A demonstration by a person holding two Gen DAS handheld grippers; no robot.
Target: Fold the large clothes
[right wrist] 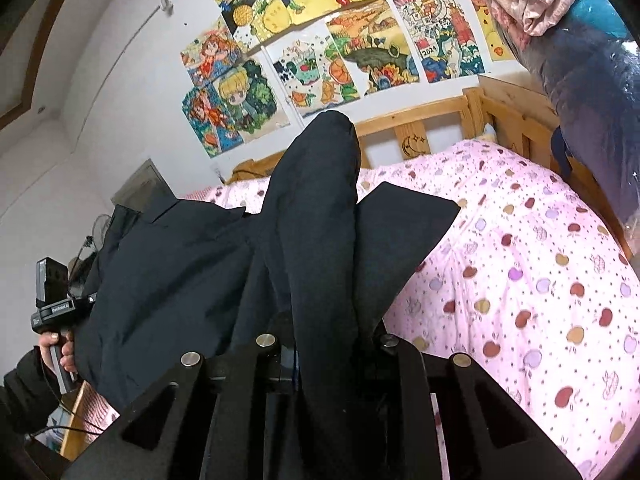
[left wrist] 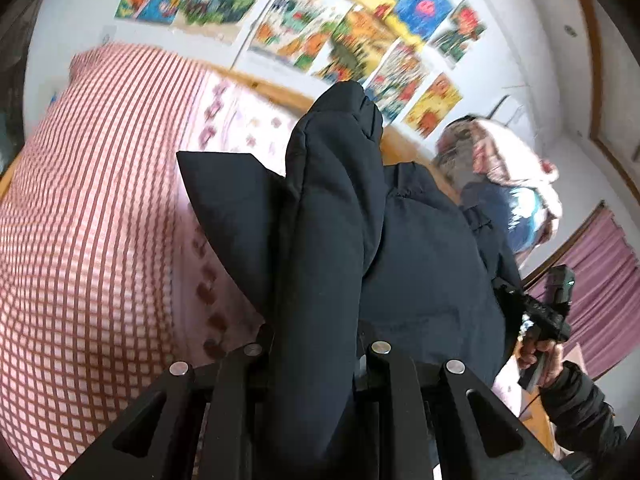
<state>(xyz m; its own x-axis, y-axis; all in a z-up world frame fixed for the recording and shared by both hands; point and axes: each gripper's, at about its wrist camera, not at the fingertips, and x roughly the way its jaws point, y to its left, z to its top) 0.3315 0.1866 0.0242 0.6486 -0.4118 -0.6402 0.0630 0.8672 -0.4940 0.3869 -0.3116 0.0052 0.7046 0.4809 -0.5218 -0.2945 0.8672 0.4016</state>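
The number "2024" is seen on a small red patch in one of the coloured drawings (right wrist: 438, 42) pinned to the wall. A crescent moon and stars are marked on the wooden bed frame (right wrist: 412, 140). A white label is carried by the left tool (right wrist: 60, 306), but its lettering cannot be read.
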